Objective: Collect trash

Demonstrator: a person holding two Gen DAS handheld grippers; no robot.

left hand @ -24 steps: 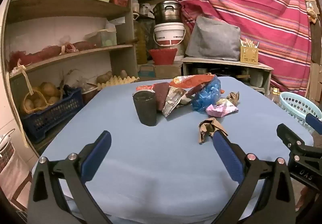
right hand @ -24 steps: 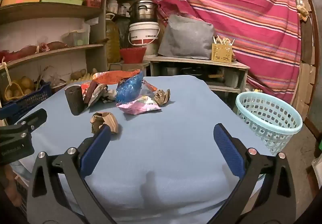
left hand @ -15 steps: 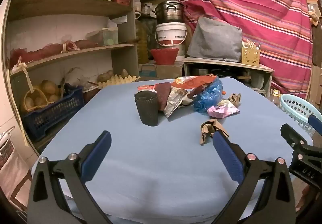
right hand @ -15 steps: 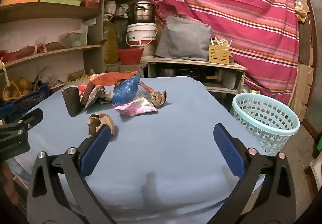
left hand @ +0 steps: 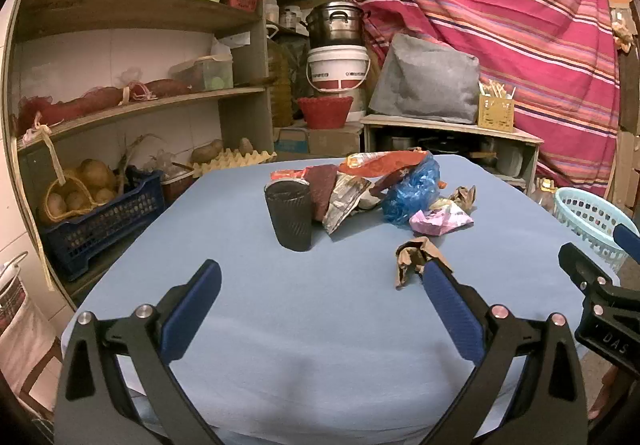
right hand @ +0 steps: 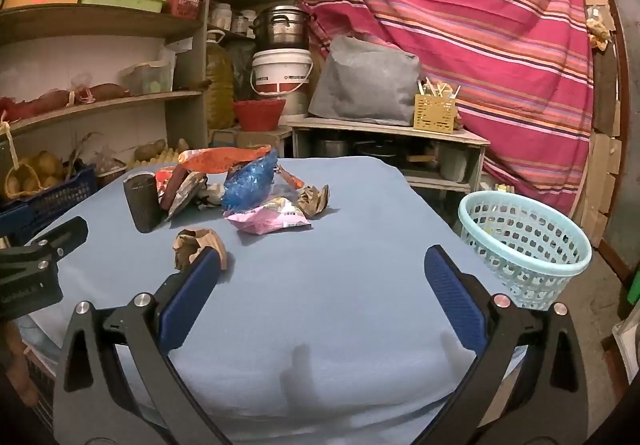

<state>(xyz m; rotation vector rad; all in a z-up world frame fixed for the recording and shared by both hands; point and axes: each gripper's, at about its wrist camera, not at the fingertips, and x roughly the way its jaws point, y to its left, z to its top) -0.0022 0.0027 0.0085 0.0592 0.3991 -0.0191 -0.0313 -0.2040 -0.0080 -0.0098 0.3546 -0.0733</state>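
Note:
Trash lies on a blue-covered table: a dark cup, a crumpled brown paper, a pink wrapper, a blue plastic bag, an orange wrapper and foil packets. My left gripper hangs open over the near table, the brown paper just past its right finger. My right gripper is open too, with the brown paper by its left finger and the pink wrapper farther off. A light-blue basket stands on the floor to the right.
Wooden shelves with potatoes, a dark-blue crate and an egg tray line the left side. A low bench with a grey bag, buckets and a pot stands behind the table, before a striped red cloth.
Both views have shifted slightly: the trash pile sits a little farther left in the right wrist view and the basket a little closer. Both grippers stay open; nothing on the table moved.

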